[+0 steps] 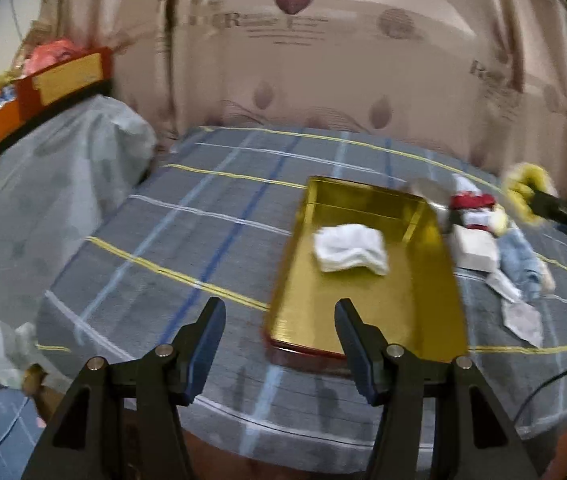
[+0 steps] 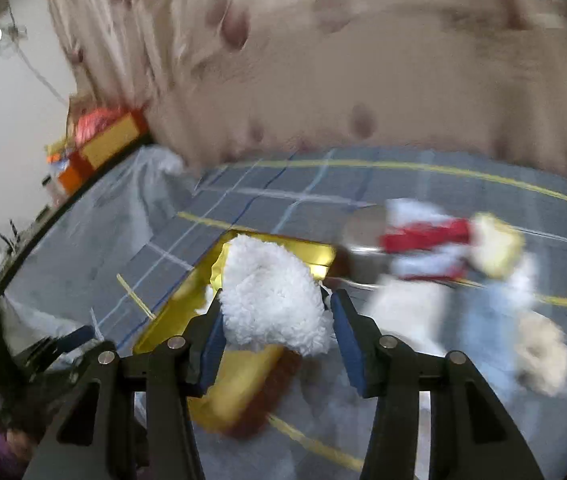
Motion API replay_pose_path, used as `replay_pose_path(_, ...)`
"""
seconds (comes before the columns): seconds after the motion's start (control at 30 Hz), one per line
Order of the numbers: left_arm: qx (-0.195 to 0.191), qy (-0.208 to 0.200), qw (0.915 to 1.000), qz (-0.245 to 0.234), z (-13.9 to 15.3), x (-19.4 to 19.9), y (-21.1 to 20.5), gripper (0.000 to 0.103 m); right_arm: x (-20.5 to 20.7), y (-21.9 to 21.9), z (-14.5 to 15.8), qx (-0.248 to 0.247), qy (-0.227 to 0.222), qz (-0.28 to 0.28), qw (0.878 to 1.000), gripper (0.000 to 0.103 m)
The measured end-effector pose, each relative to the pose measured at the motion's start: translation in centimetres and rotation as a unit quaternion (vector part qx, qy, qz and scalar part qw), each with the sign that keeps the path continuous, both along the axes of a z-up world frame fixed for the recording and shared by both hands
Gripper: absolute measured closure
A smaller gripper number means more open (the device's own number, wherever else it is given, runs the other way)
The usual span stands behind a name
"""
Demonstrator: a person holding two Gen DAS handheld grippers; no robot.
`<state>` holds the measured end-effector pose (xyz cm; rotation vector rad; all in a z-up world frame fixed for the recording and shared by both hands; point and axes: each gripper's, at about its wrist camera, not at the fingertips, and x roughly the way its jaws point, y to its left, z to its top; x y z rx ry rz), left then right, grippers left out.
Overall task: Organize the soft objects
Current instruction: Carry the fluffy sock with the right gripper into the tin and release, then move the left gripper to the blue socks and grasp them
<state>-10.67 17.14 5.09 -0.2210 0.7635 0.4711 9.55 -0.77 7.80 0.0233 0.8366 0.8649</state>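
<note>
Soft objects lie in two groups on the plaid-covered bed [image 1: 203, 216]: a folded white cloth [image 1: 350, 249] rests inside the open gold tin [image 1: 367, 304], and a loose pile of red, white and pale-blue fabric pieces [image 1: 483, 232] sits on the bed just beside the tin's far right edge. The right hand-held gripper [image 2: 277, 320] is clamped on a fluffy white plush piece [image 2: 271, 292], lifted above the near end of the tin, with a yellow and brown part hanging blurred below it. The left hand-held gripper [image 1: 279, 328] stands wide with nothing between its blue pads, hovering over the tin's near left corner. A curtain [image 1: 323, 60] hangs behind the bed.
</note>
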Motion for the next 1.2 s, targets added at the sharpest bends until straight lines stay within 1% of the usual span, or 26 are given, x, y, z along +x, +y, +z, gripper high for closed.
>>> replay_pose_path(0.1,-0.007,-0.005,0.9998,0.019,-0.1,-0.5,1.3,0.045,1.8,6.5,-2.2,-0.029,0.029,0.022,0.999,0.056)
replay_pose_path(0.13,-0.003,-0.005,0.9997,0.023,-0.1,-0.6,1.6,0.045,2.4,8.3,-2.8,-0.039,0.034,0.029,0.998,0.056)
replay_pose_path(0.2,0.007,-0.004,0.9995,0.029,-0.2,-0.6,1.8,0.045,3.2,11.1,-4.2,-0.063,0.042,0.034,0.997,0.056)
replay_pose_path(0.27,0.016,-0.002,0.9996,0.025,-0.3,-0.6,1.8,0.045,4.0,13.6,-5.4,-0.085,0.055,0.041,0.994,0.056)
replay_pose_path(0.37,0.042,0.011,0.9988,0.022,-0.6,-0.4,1.5,0.045,4.5,15.6,-6.8,-0.121,0.052,0.038,0.991,0.056)
replay_pose_path(0.47,0.035,0.01,0.9993,0.009,-0.7,-0.2,1.5,0.045,4.7,16.9,-7.2,-0.137,0.048,0.037,0.989,0.055)
replay_pose_path(0.5,0.035,0.011,0.9993,0.01,-0.7,-0.2,1.5,0.045,4.6,17.4,-7.4,-0.15,0.041,0.037,0.987,0.053)
replay_pose_path(0.57,0.029,0.014,0.9994,0.008,-0.9,0.0,1.7,0.045,4.7,17.7,-7.7,-0.158,0.041,0.035,0.986,0.051)
replay_pose_path(0.67,0.022,0.018,0.9996,0.007,-1.2,0.1,2.0,0.045,4.6,18.0,-7.9,-0.162,0.038,0.028,0.986,0.043)
replay_pose_path(0.7,0.021,0.019,0.9996,0.007,-1.2,0.1,2.0,0.045,4.5,17.8,-7.6,-0.155,0.033,0.027,0.987,0.04)
replay_pose_path(0.73,0.018,0.018,0.9997,0.007,-1.2,0.0,2.0,0.045,4.1,17.1,-6.9,-0.134,0.024,0.026,0.99,0.035)
replay_pose_path(0.8,0.015,0.014,0.9998,0.005,-1.1,0.0,2.0,0.045,3.4,15.7,-5.3,-0.113,-0.007,0.002,0.994,0.025)
replay_pose_path(0.83,0.016,0.014,0.9998,0.005,-1.2,0.0,1.8,0.045,3.2,14.9,-4.6,-0.097,-0.016,-0.003,0.995,0.025)
replay_pose_path(0.87,0.019,0.015,0.9997,0.003,-1.2,0.0,1.6,0.045,2.5,13.2,-3.3,-0.062,-0.027,-0.006,0.998,0.025)
replay_pose_path(0.9,0.022,0.015,0.9996,-0.001,-1.2,0.0,1.3,0.045,2.0,11.8,-2.5,-0.041,-0.035,-0.011,0.998,0.023)
replay_pose_path(0.97,0.033,0.014,0.9993,-0.007,-1.2,-0.1,0.5,0.045,0.5,7.9,-1.1,-0.014,-0.062,-0.034,0.997,0.021)
replay_pose_path(1.0,0.036,0.014,0.9992,-0.012,-1.2,-0.1,0.2,0.045,-0.2,6.2,-0.7,-0.007,-0.074,-0.048,0.996,0.017)
replay_pose_path(1.03,0.036,0.012,0.9991,-0.02,-1.1,-0.1,-0.3,0.045,-1.2,3.5,-0.5,-0.001,-0.093,-0.072,0.993,0.012)
replay_pose_path(1.1,0.029,0.004,0.9986,-0.045,-0.8,-0.1,-1.3,0.045,-2.8,-1.8,-0.5,-0.009,-0.126,-0.122,0.984,0.006)
replay_pose_path(1.13,0.02,0.001,0.9978,-0.063,-0.5,0.0,-1.9,0.045,-3.8,-5.3,-1.0,-0.026,-0.145,-0.158,0.976,0.006)
replay_pose_path(1.2,-0.003,-0.007,0.9948,-0.101,0.0,0.3,-3.2,0.045,-4.5,-10.4,-2.1,-0.067,-0.168,-0.214,0.96,0.005)
